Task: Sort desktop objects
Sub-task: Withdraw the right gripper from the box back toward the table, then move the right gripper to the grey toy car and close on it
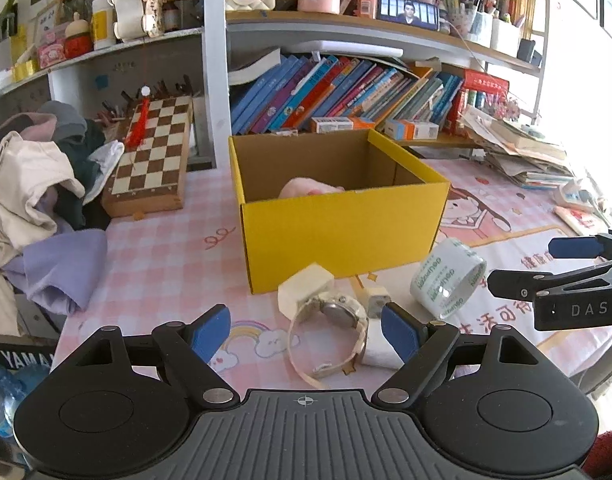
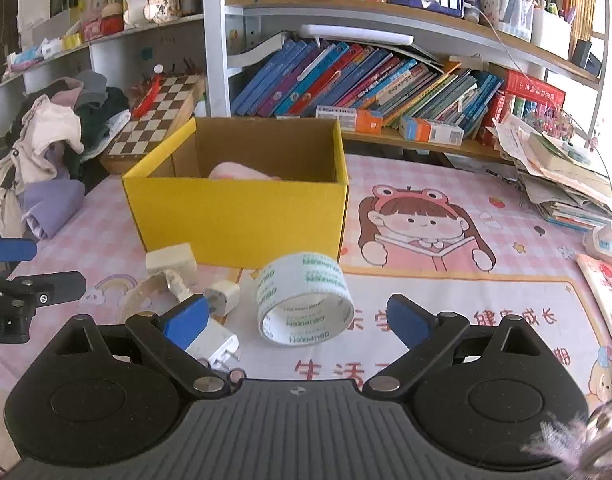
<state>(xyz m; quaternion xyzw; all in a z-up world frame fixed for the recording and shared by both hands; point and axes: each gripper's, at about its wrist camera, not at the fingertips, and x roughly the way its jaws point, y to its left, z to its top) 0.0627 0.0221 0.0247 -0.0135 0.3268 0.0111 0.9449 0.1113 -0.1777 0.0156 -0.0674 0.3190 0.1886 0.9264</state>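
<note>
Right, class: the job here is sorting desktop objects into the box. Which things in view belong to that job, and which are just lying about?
Part of the job:
yellow box
tape roll
wristwatch
small white charger
larger white charger
cream block
pink item already in the box

Just lying about:
chessboard
pile of clothes
shelf books
stack of papers

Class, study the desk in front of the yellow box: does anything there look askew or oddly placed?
Yes. The tape roll is tipped on its edge rather than lying flat. The watch lies on its side, tangled among a cream block and white chargers. Nothing looks spilled or broken.
</note>
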